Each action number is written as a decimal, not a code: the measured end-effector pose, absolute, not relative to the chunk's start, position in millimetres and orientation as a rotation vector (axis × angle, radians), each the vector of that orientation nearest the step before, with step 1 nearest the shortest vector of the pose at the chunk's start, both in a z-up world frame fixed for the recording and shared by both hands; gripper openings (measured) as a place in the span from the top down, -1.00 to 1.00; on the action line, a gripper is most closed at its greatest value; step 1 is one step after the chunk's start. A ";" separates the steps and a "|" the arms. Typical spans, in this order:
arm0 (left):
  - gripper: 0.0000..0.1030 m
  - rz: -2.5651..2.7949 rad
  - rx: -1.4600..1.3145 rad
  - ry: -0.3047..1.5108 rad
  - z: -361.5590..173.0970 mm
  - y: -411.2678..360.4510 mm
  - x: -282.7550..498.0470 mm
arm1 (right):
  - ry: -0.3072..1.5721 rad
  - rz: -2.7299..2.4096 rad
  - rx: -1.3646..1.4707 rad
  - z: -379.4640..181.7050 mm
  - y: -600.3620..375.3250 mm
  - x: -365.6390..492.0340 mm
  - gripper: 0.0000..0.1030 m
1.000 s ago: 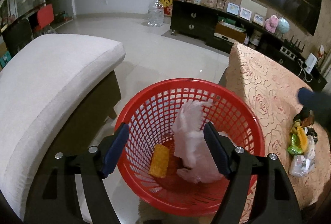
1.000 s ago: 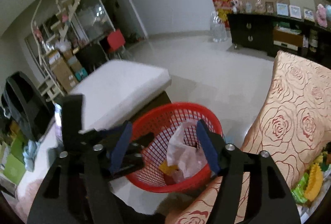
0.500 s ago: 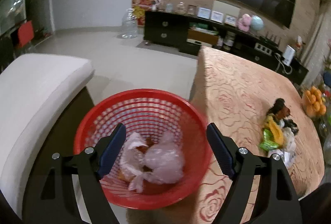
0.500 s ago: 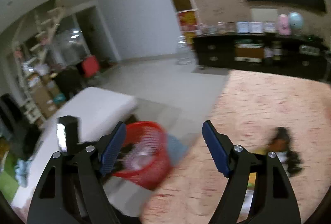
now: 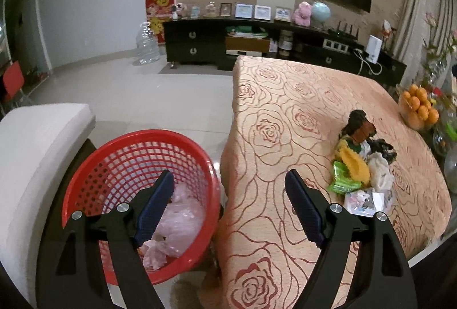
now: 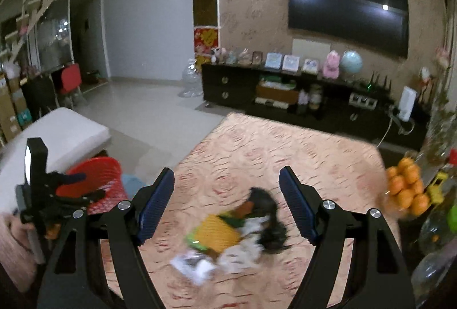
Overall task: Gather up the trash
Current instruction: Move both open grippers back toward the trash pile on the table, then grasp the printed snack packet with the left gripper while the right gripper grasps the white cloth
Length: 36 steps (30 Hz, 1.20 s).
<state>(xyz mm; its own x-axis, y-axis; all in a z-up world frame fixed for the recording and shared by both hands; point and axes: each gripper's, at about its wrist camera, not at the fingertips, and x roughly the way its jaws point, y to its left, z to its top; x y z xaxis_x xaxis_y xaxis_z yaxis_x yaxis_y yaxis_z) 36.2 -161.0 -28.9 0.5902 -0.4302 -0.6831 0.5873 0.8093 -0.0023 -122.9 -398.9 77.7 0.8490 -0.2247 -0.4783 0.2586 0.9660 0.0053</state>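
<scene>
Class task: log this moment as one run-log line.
left claw: open, empty | right claw: open, above trash pile | red basket: holds plastic bag

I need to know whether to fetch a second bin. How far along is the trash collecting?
Partly done: crumpled plastic bags already lie in the red basket beside the table. Nothing is in hand; the left gripper and the right gripper are both open and empty. Left to do: the pile of wrappers on the rose-patterned tablecloth, which the right gripper faces.
</scene>
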 end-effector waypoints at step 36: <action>-0.53 -0.957 0.431 0.906 -124.9 -325.0 -40.8 | 0.638 -0.491 0.511 -54.0 -444.2 -166.8 -0.43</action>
